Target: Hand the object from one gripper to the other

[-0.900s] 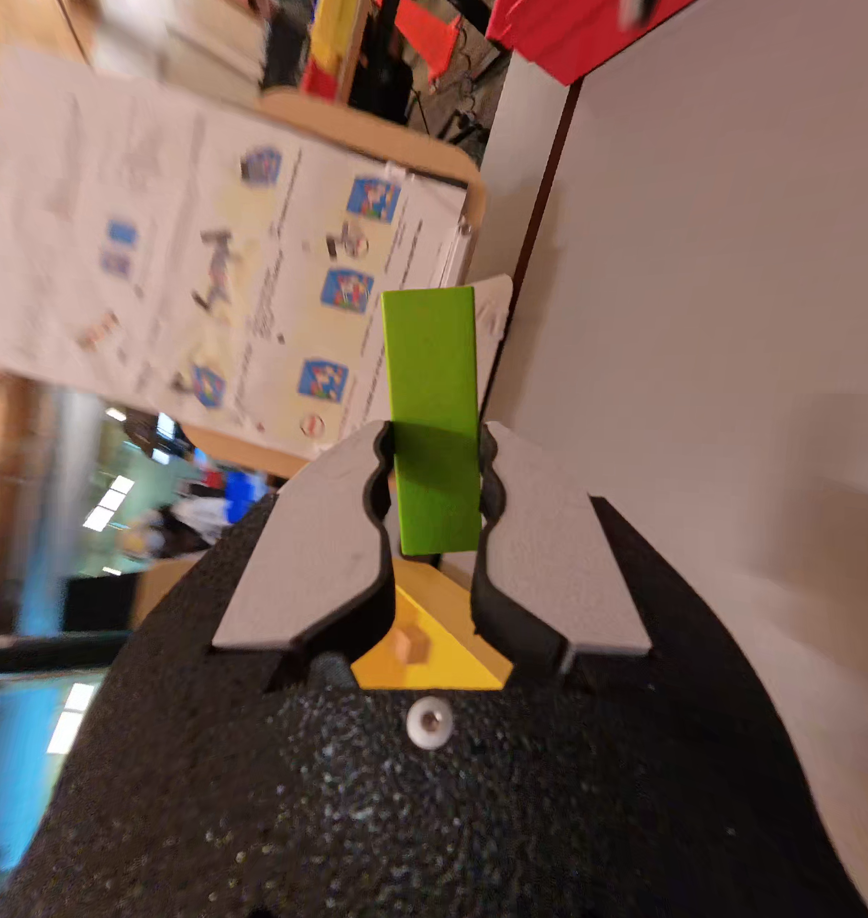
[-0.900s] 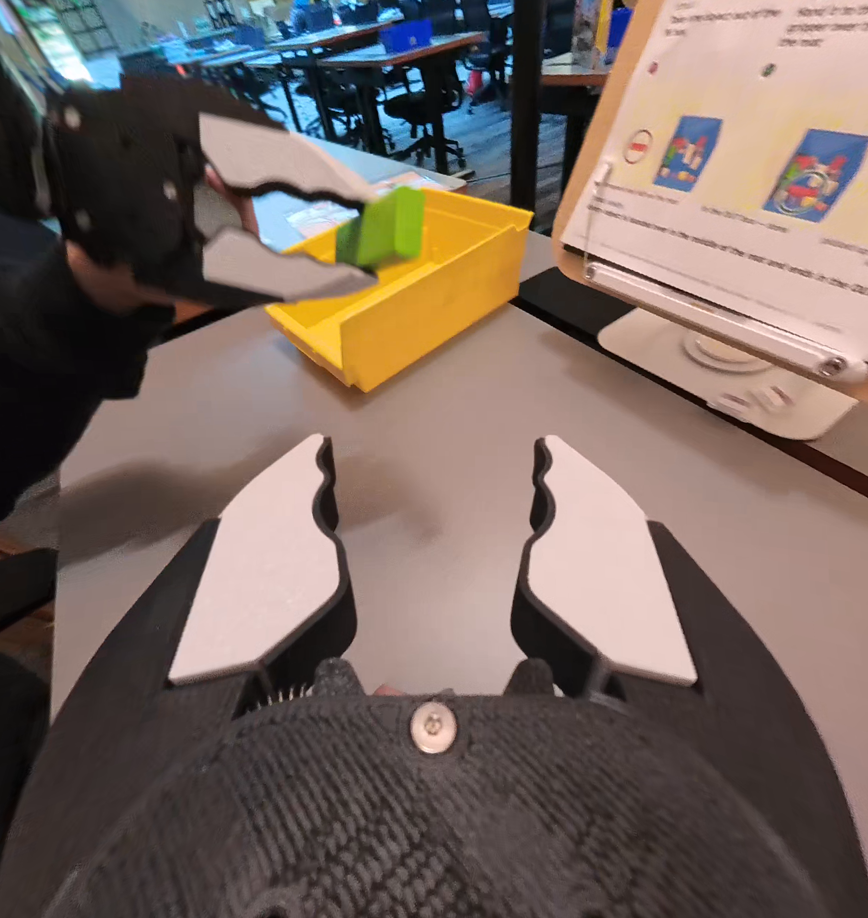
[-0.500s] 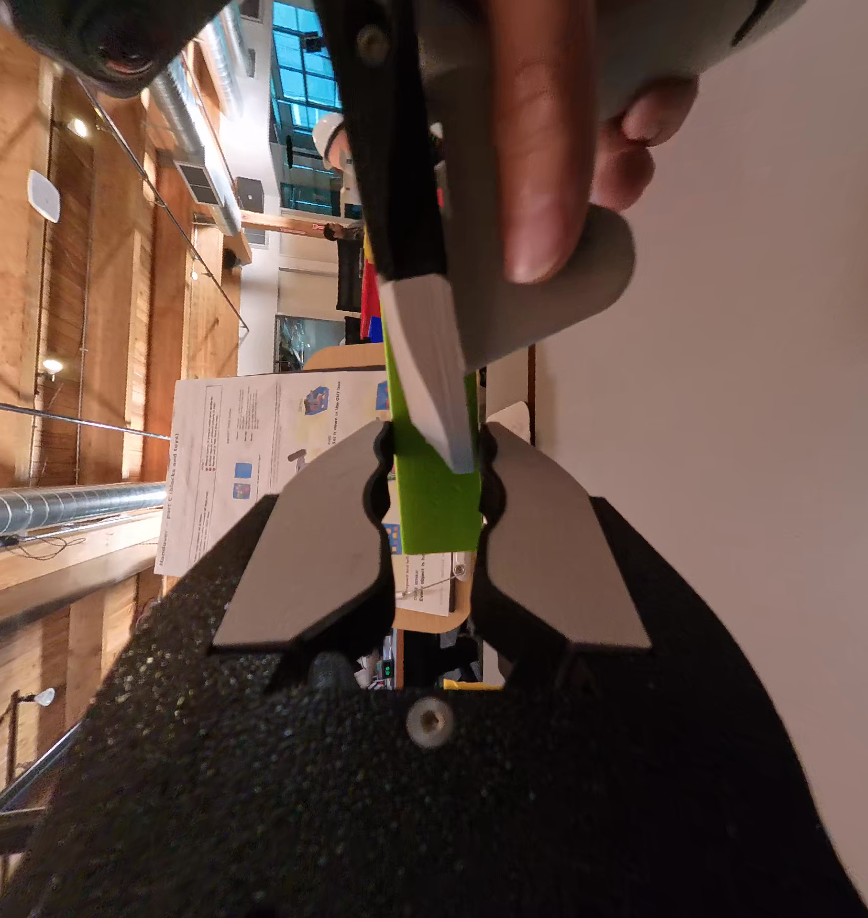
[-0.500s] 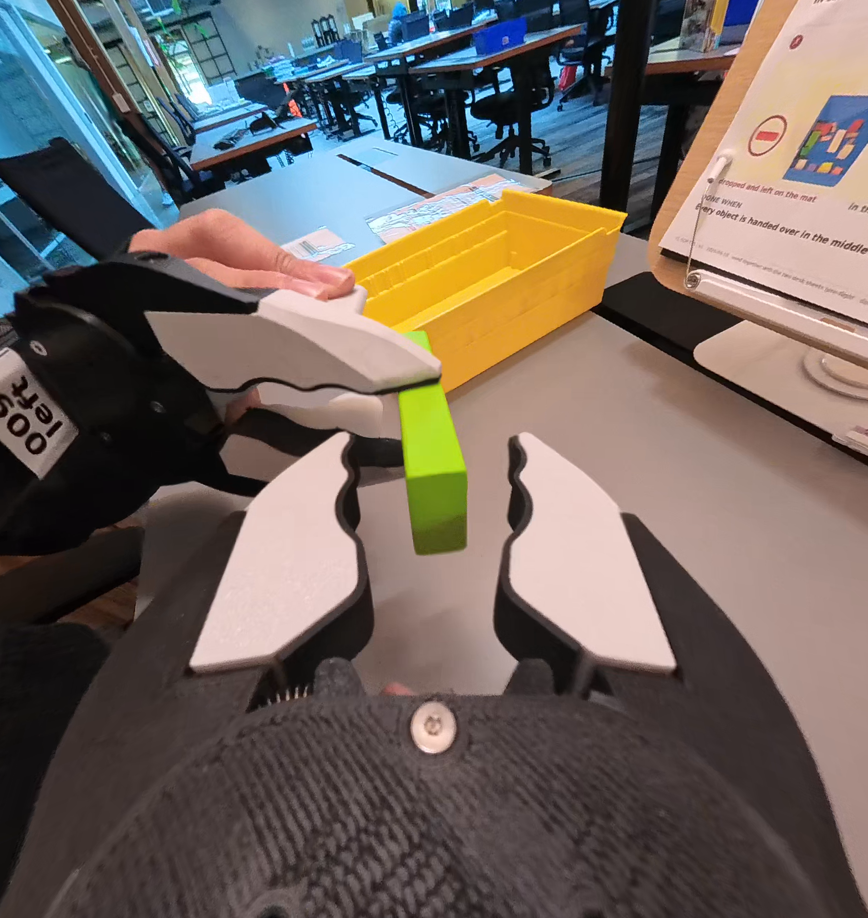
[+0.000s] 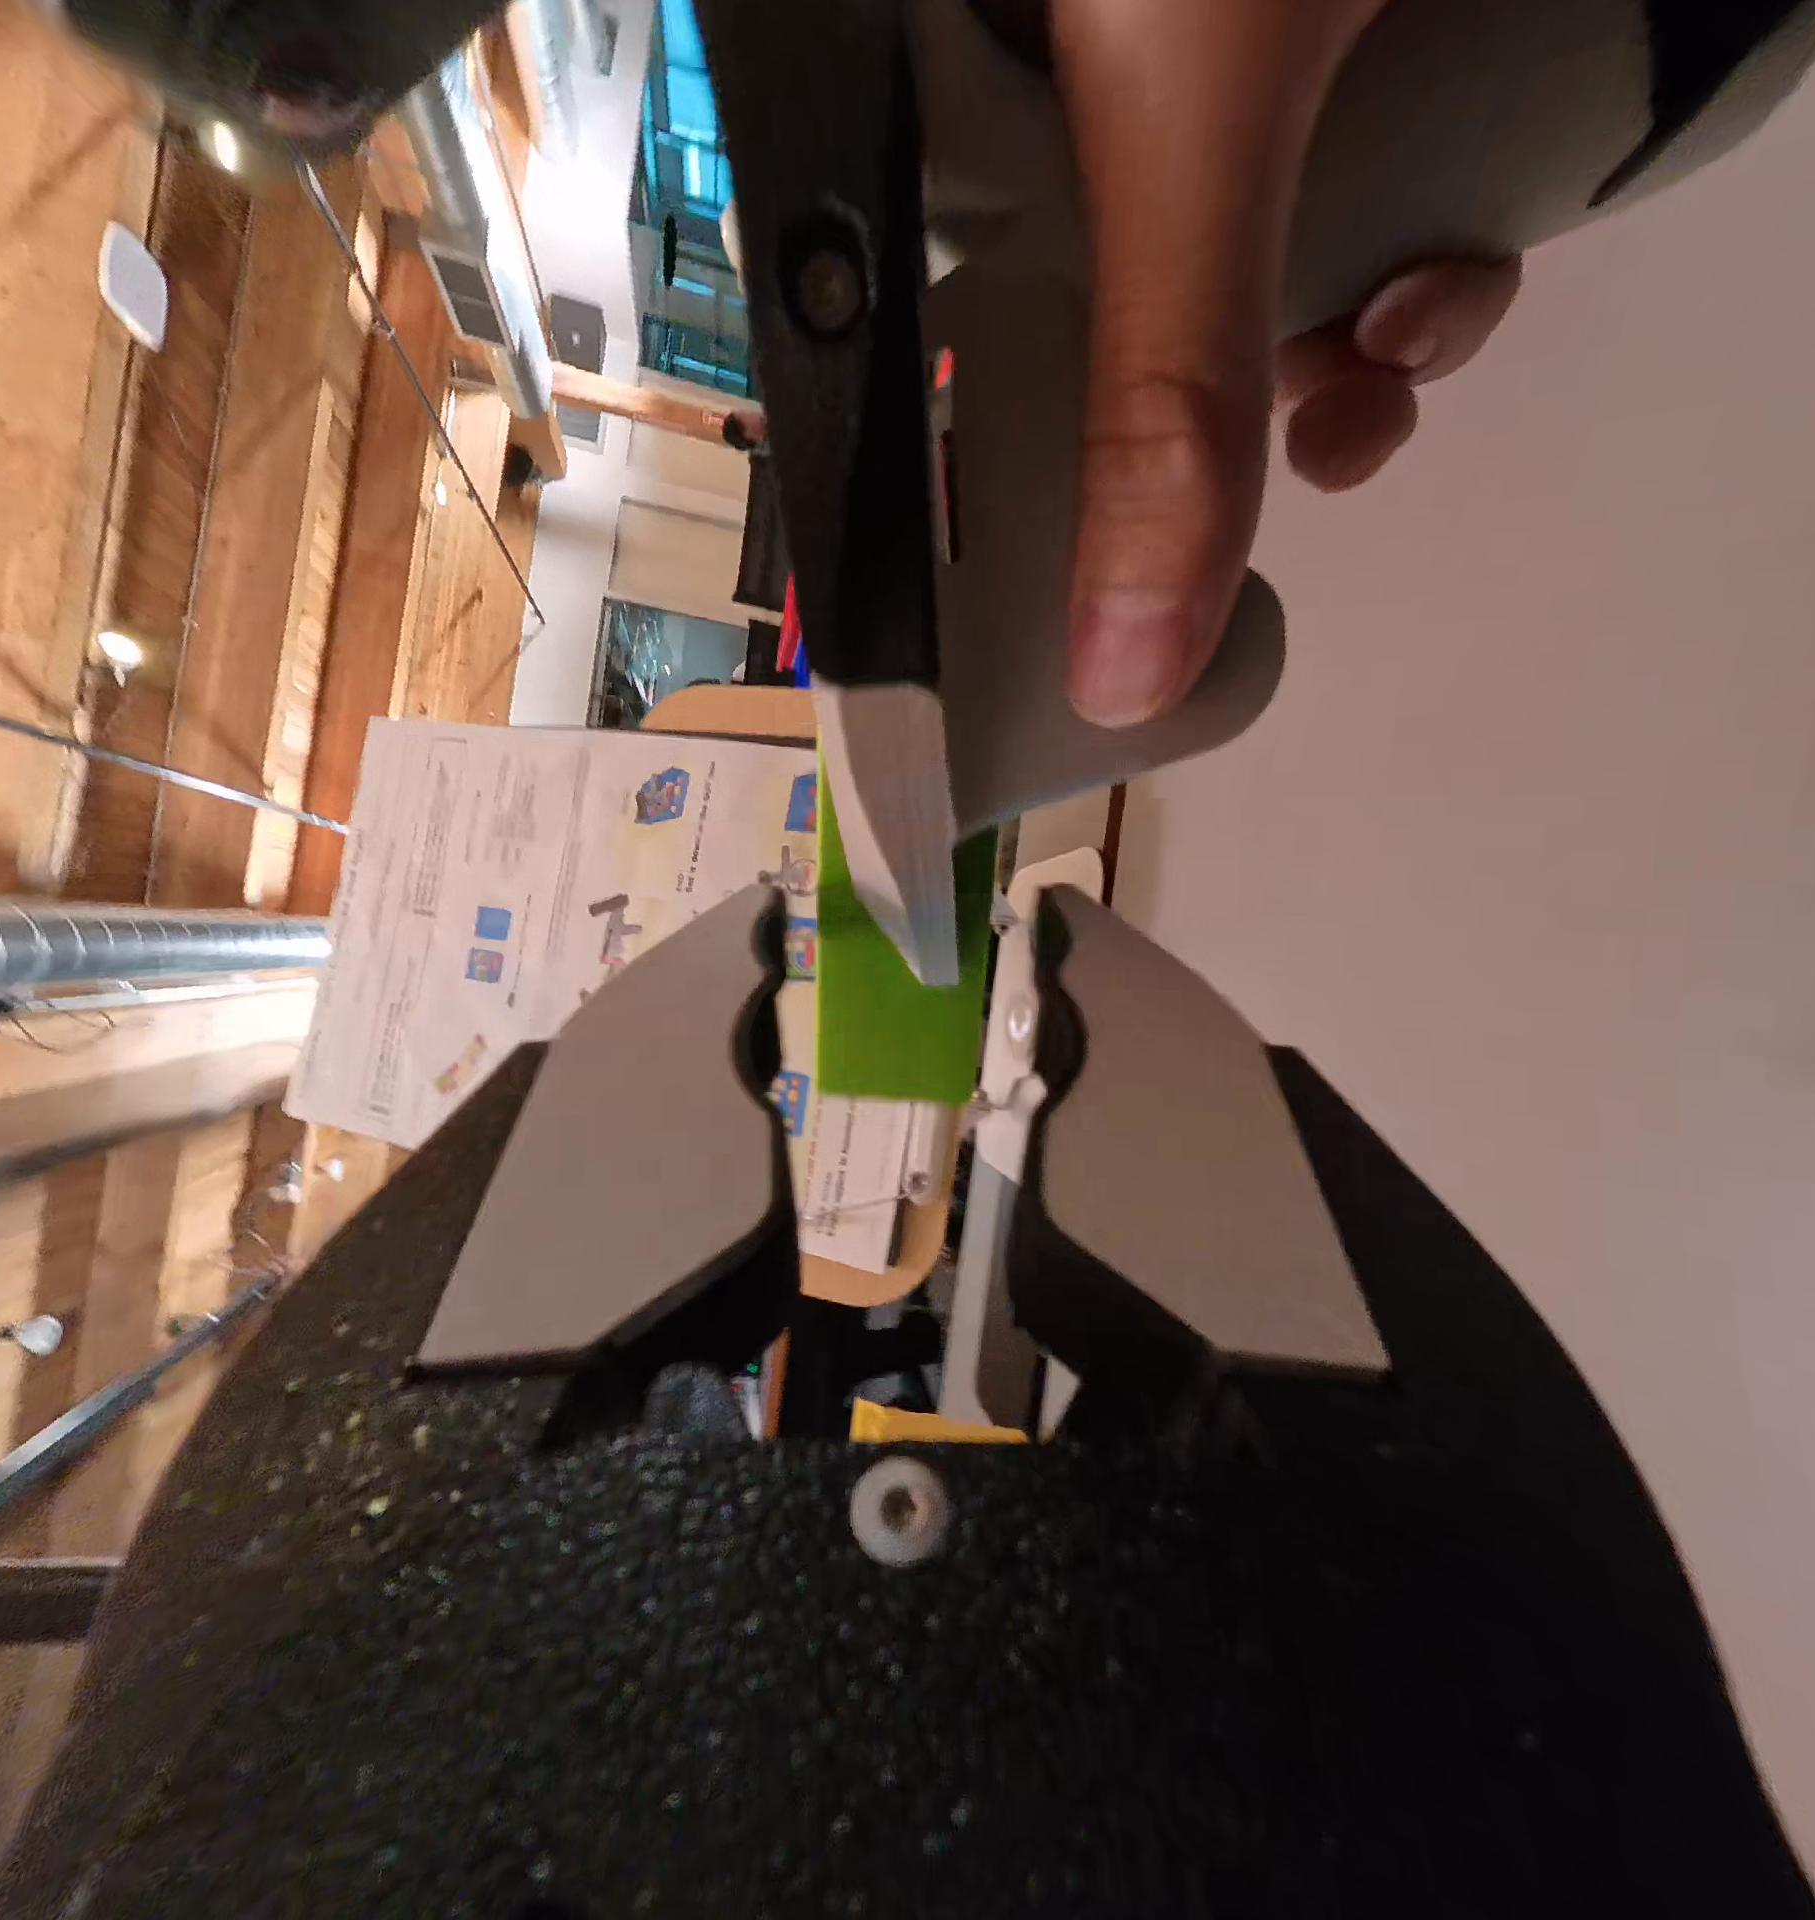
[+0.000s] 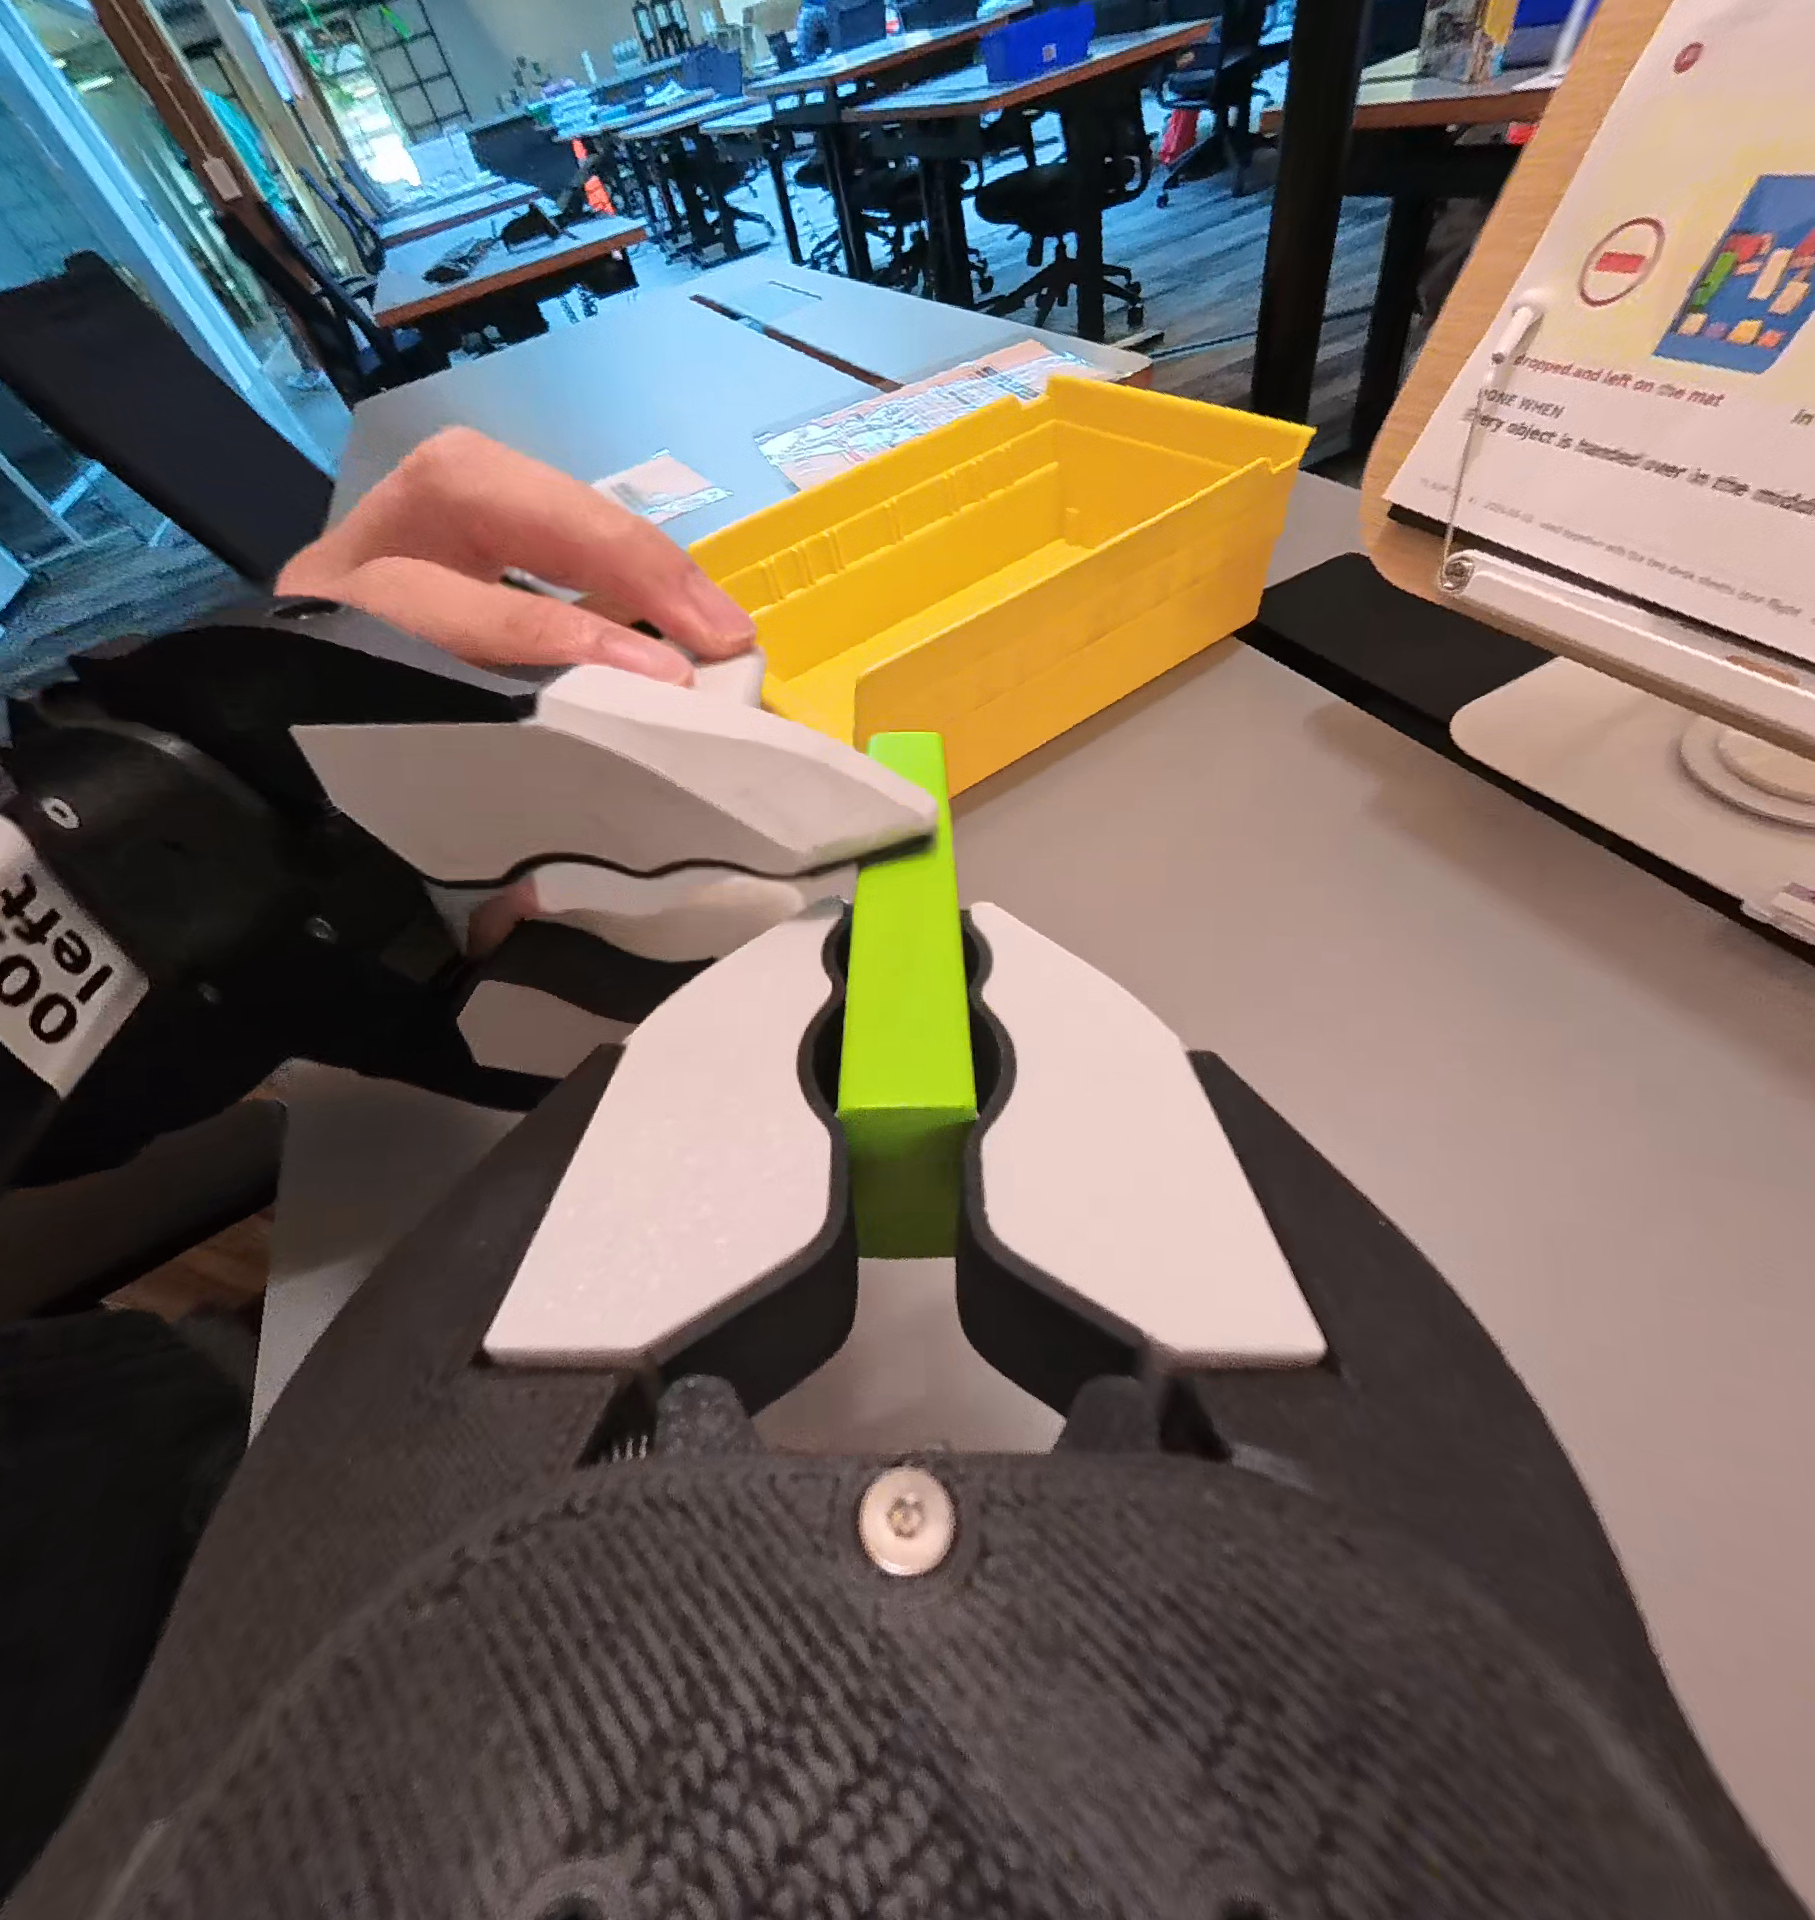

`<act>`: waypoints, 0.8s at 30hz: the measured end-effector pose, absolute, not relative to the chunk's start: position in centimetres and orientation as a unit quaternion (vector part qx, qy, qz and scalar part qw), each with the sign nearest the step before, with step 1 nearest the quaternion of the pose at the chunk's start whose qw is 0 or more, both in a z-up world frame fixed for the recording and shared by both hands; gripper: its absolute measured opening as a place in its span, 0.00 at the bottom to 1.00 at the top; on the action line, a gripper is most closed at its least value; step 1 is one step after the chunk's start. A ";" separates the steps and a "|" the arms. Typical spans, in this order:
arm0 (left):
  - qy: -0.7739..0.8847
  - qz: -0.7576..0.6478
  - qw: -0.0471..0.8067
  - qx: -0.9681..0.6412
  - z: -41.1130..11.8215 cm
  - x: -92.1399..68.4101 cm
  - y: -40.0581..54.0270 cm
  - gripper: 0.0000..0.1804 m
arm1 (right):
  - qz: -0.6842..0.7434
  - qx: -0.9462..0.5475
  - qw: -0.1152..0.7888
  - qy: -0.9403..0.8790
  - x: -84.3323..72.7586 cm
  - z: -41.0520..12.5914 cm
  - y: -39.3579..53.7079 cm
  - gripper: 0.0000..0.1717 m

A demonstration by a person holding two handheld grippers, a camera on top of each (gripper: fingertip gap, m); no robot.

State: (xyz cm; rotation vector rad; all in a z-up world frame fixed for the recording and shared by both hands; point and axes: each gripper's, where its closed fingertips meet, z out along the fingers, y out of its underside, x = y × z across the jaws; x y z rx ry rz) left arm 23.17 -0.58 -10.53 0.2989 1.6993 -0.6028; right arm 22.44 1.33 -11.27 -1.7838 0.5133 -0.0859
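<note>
A bright green rectangular block [image 6: 908, 997] is clamped between the pads of my right gripper [image 6: 903, 920], above the grey table [image 6: 1350, 987]. In the left wrist view the block [image 5: 898, 1029] stands between the fingers of my left gripper [image 5: 908, 914]. A gap shows on each side of it, so the left pads do not press on it. A right gripper finger [image 5: 892, 821] comes in from above and lies across the block. In the right wrist view the left gripper [image 6: 872, 862] sits at the block's far end, on its left side.
A yellow bin [image 6: 1038, 582] stands on the table behind the block. A clipboard stand with an instruction sheet [image 6: 1661, 416] is at the right; it also shows in the left wrist view [image 5: 529, 914]. A person's hand [image 6: 508, 561] holds the left gripper. My two grippers' fingertips are within a few centimetres of each other.
The left gripper brought the green block between the open right fingers. The right pads closed on it, and the left pads have parted from the block.
</note>
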 end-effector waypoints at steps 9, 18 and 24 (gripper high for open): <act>0.765 -0.345 0.534 -0.105 -11.7 24.0 3.7 0.30 | -0.198 -0.756 0.509 0.359 28.8 -11.9 -12.4 0.11; 0.763 -0.439 0.340 -0.330 -15.0 22.2 6.7 0.26 | -0.312 -0.717 0.364 0.505 36.5 -13.0 -32.0 0.10; 0.774 -0.425 0.286 -0.372 -17.7 20.5 7.7 0.28 | -0.298 -0.728 0.289 0.546 43.3 -16.2 -37.4 0.10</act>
